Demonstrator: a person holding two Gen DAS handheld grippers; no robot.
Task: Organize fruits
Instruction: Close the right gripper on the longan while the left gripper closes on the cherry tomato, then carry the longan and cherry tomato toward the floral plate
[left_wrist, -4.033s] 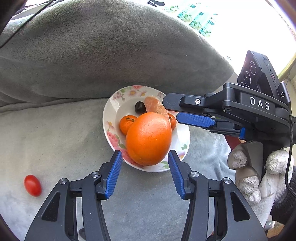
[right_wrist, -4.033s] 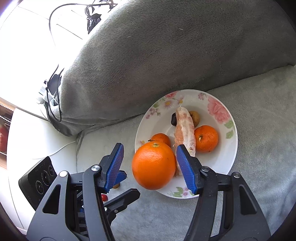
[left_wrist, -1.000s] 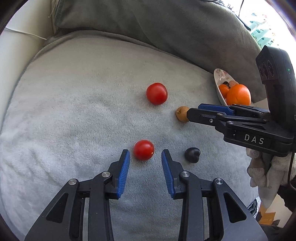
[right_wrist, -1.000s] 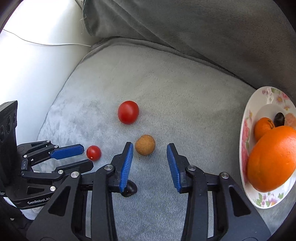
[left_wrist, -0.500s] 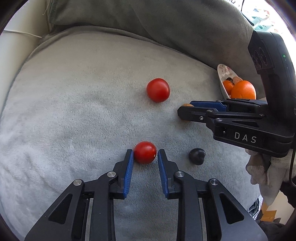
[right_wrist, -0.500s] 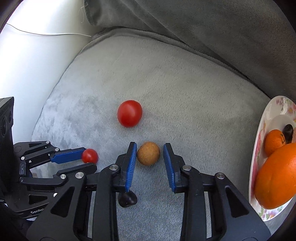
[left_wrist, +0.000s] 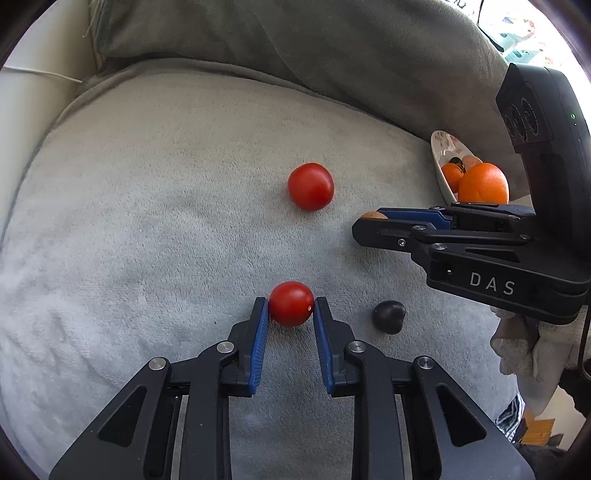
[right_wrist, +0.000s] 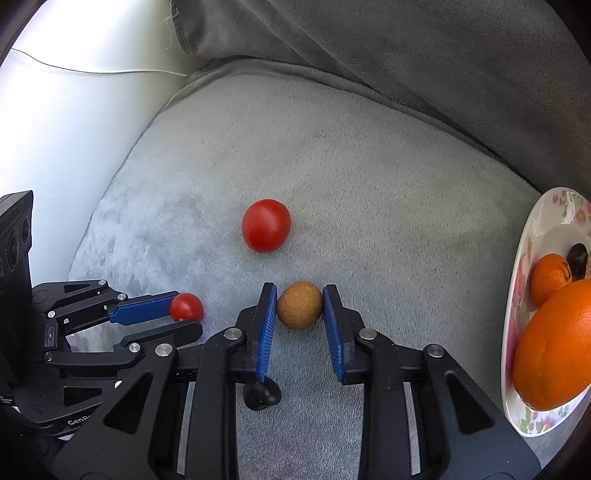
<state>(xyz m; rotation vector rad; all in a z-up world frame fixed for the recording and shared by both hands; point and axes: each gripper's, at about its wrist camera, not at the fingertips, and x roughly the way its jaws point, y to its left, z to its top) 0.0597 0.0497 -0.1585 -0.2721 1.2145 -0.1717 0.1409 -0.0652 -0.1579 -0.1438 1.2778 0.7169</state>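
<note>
The left gripper (left_wrist: 291, 314) has just been closing, and its blue pads now pinch the small tomato (left_wrist: 291, 304) from both sides, the fruit lying on the grey cushion (left_wrist: 147, 221) toward its near edge. The hold is at the very pad tips, so the round, smooth tomato could squirt forward on the lift, or split if squeezed harder.

Just right of it lies a dark fruit (left_wrist: 388, 316), loose and untouched. In the right wrist view it sits under the right gripper's left finger, so a sideways drag of that finger could roll it toward the cushion's near edge.

The right gripper (right_wrist: 300, 306) has likewise just been closing; its pads press on the brown fruit (right_wrist: 299, 304), which rests on the cushion near the middle. Its rough skin should give better purchase, though this grip too is only at the tips. The two grippers stand close together, and lifting at once toward the same place risks them knocking and shaking a fruit free.

Farther on, the big tomato (right_wrist: 266, 225) lies alone, well clear of both.

The plate (right_wrist: 517, 295) sits by the cushion's right edge, already carrying a large orange (right_wrist: 554, 350), a small one (right_wrist: 548, 278) and a dark fruit. It is crowded, and on soft plush it may tip under a careless drop.
</note>
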